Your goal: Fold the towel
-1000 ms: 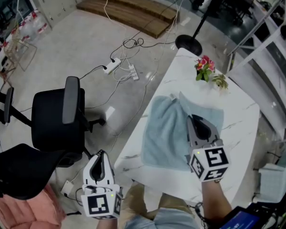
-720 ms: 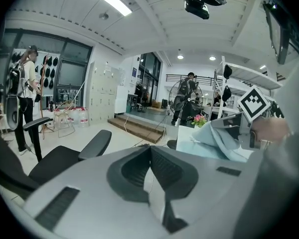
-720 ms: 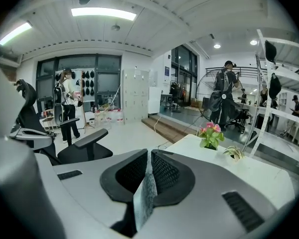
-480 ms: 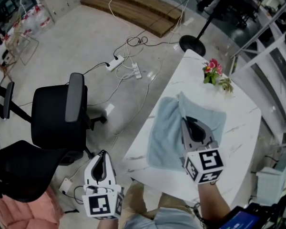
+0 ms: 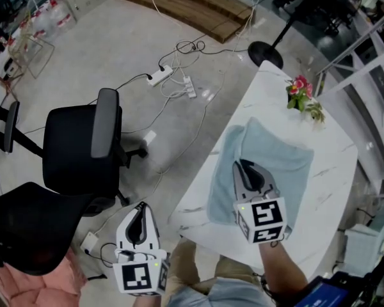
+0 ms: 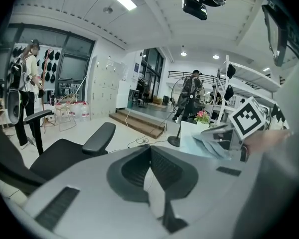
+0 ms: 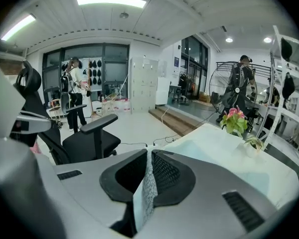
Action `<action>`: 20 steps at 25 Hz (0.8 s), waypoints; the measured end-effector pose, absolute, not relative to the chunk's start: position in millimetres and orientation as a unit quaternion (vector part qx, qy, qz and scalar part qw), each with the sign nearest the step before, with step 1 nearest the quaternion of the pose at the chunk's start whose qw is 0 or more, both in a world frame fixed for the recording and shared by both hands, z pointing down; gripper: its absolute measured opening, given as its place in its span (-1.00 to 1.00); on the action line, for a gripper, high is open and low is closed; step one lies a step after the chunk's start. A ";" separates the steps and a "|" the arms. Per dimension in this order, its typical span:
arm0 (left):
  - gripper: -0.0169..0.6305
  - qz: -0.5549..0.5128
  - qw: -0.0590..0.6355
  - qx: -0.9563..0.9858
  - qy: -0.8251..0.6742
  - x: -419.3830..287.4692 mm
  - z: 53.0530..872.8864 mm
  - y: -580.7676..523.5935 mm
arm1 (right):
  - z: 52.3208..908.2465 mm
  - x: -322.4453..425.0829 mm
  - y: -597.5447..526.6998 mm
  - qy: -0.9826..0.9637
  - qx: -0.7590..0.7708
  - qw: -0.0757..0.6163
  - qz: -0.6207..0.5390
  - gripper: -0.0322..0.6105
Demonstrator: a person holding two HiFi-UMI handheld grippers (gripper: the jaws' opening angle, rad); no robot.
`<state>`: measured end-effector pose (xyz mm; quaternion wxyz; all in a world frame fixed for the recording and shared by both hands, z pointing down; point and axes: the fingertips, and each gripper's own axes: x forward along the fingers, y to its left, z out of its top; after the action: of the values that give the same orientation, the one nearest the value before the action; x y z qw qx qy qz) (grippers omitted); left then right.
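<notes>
A light blue towel (image 5: 283, 153) lies partly doubled over on the white marble table (image 5: 336, 171). My right gripper (image 5: 244, 167) hovers over the towel's left half. In the right gripper view a strip of the towel's weave is pinched between the jaws of the right gripper (image 7: 149, 158), with the rest of the towel (image 7: 224, 156) spread beyond. My left gripper (image 5: 139, 212) hangs off the table's near left corner, above the floor, jaws shut with nothing in them. From the left gripper view, the left gripper (image 6: 150, 149) points toward the right gripper (image 6: 223, 136).
A small pot of pink flowers (image 5: 302, 87) stands at the table's far corner. Black office chairs (image 5: 83, 152) stand on the floor to the left. A power strip with cables (image 5: 161, 77) and a fan's round base (image 5: 264, 54) lie beyond the table.
The right gripper has come down and toward me, leftward across the towel, bringing the pinched cloth with it. The left gripper has hardly moved.
</notes>
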<state>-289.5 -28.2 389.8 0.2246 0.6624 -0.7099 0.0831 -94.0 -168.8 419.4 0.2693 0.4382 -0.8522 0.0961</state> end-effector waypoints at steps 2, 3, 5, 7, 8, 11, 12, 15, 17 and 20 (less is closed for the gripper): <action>-0.92 0.087 0.233 0.662 -0.708 -291.5 397.6 -22.8 | 440.3 -97.5 -165.2 -0.846 0.438 0.289 0.095 -0.75; -0.92 0.089 0.238 0.662 -0.706 -292.1 402.5 -19.2 | 450.2 -99.9 -163.6 -0.844 0.437 0.298 0.094 -0.75; -0.92 0.092 0.247 0.659 -0.704 -293.8 411.1 -14.4 | 468.1 -105.0 -161.0 -0.838 0.434 0.317 0.097 -0.73; -0.92 0.093 0.248 0.655 -0.707 -296.8 415.6 -14.4 | 480.9 -109.0 -159.5 -0.831 0.431 0.339 0.091 -0.70; -0.92 0.094 0.248 0.654 -0.708 -297.6 417.5 -14.9 | 484.2 -111.0 -159.2 -0.829 0.428 0.349 0.085 -0.70; -0.92 0.095 0.251 0.657 -0.704 -292.8 422.9 -16.9 | 486.9 -118.1 -156.9 -0.838 0.404 0.355 0.093 -0.60; -0.92 0.095 0.253 0.661 -0.701 -289.0 423.0 -17.9 | 484.7 -121.4 -154.1 -0.845 0.389 0.350 0.105 -0.50; -0.92 0.087 0.246 0.674 -0.691 -275.3 411.9 -24.7 | 460.6 -129.8 -142.0 -0.871 0.347 0.325 0.128 -0.14; -0.92 0.080 0.234 0.684 -0.686 -264.6 399.8 -31.8 | 433.0 -129.3 -135.4 -0.888 0.329 0.297 0.124 -0.10; -0.92 0.075 0.221 0.701 -0.674 -245.1 386.7 -40.5 | 398.9 -113.5 -129.5 -0.905 0.311 0.266 0.114 -0.10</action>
<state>-245.1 -40.5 386.7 0.2210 0.7010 -0.6739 0.0746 -113.5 -129.5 398.9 0.2663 0.3114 -0.9050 0.1141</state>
